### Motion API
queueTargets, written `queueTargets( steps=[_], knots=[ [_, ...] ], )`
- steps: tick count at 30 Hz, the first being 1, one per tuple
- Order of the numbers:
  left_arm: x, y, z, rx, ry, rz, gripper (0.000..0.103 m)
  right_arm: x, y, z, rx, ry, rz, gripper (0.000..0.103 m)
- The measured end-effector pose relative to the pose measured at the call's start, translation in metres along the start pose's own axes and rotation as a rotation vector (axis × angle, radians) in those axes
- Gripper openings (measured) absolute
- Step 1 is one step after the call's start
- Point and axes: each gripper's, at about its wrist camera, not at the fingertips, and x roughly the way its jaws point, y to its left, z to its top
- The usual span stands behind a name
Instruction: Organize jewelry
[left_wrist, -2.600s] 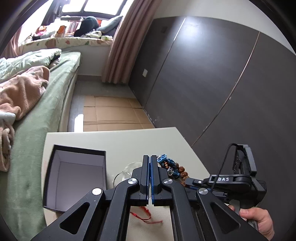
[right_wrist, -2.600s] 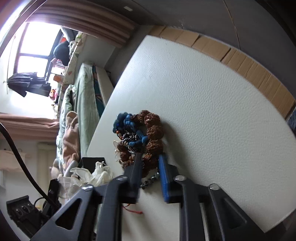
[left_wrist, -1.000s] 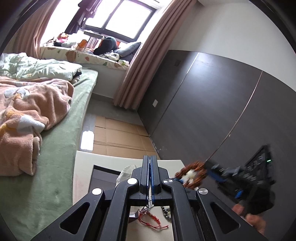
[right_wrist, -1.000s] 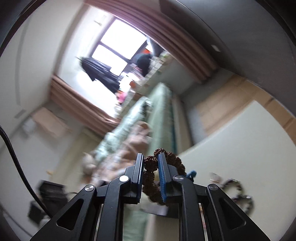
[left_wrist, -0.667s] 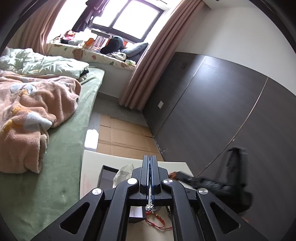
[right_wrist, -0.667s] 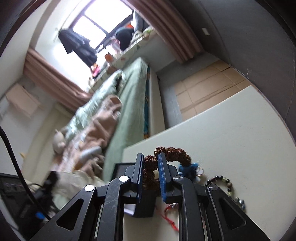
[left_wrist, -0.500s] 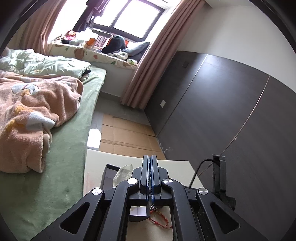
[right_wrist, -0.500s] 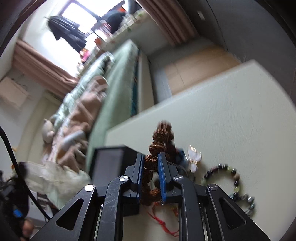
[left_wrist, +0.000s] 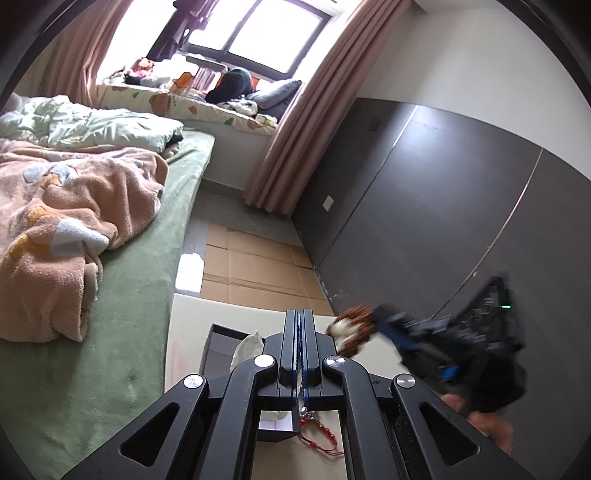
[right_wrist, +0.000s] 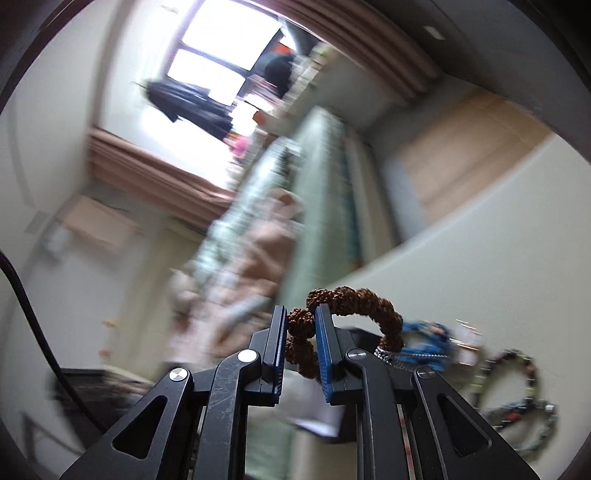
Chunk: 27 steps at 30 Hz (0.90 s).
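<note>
My right gripper (right_wrist: 301, 325) is shut on a brown knobbly bead bracelet (right_wrist: 354, 295), which loops out to the right of the blue pads. In the left wrist view that gripper (left_wrist: 388, 326) is a blur at the right, and the bracelet (left_wrist: 354, 326) hangs over the white table beside an open black box (left_wrist: 221, 339). My left gripper (left_wrist: 300, 321) is shut, raised above the box. A red string bracelet (left_wrist: 321, 439) with a small silver charm shows under its jaws; I cannot tell whether it is pinched.
White tissue paper (left_wrist: 247, 347) sits in the box. On the white table (right_wrist: 480, 258) lie a blue bead piece (right_wrist: 424, 339) and a dark bead bracelet (right_wrist: 513, 380). A bed with blankets (left_wrist: 74, 221) runs along the left and a dark wall panel (left_wrist: 443, 221) along the right.
The right gripper has swung with the brown bracelet, showing again at the right of the left wrist view, near the box. Its own view has tilted up and blurred. The left gripper has hardly moved.
</note>
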Motion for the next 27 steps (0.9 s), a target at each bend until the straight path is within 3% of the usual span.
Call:
queueTargets(
  steps=[2, 7, 15, 19, 20, 22, 23, 24, 27],
  knots=[
    [-0.001, 0.003, 0.001, -0.008, -0.008, 0.005, 0.000, -0.013, 0.011, 0.003, 0.001, -0.038, 0.076, 0.017],
    [0.000, 0.010, 0.004, -0.025, -0.012, 0.016, 0.000, -0.016, 0.034, -0.002, -0.035, -0.042, 0.109, 0.017],
    [0.006, 0.011, 0.008, -0.049, -0.019, -0.028, 0.000, -0.017, 0.064, -0.007, -0.068, -0.060, 0.159, 0.017],
    [0.017, 0.016, 0.010, -0.098, 0.040, -0.076, 0.004, -0.022, 0.073, -0.008, -0.071, -0.071, 0.210, 0.017],
    [0.019, 0.018, 0.010, -0.114, 0.055, -0.079, 0.010, -0.024, 0.074, -0.009, -0.069, -0.075, 0.236, 0.017],
    [0.019, 0.021, 0.011, -0.131, 0.063, -0.079, 0.041, -0.032, 0.078, -0.009, -0.067, -0.094, 0.312, 0.017],
    [0.017, 0.022, 0.011, -0.140, 0.051, -0.077, 0.066, -0.036, 0.080, -0.009, -0.067, -0.103, 0.340, 0.017],
    [0.012, 0.024, 0.011, -0.152, 0.023, -0.075, 0.078, -0.042, 0.082, -0.009, -0.061, -0.115, 0.391, 0.017],
    [0.000, 0.027, 0.015, -0.170, -0.036, -0.079, 0.080, -0.046, 0.090, -0.010, -0.062, -0.127, 0.436, 0.017]
  ],
)
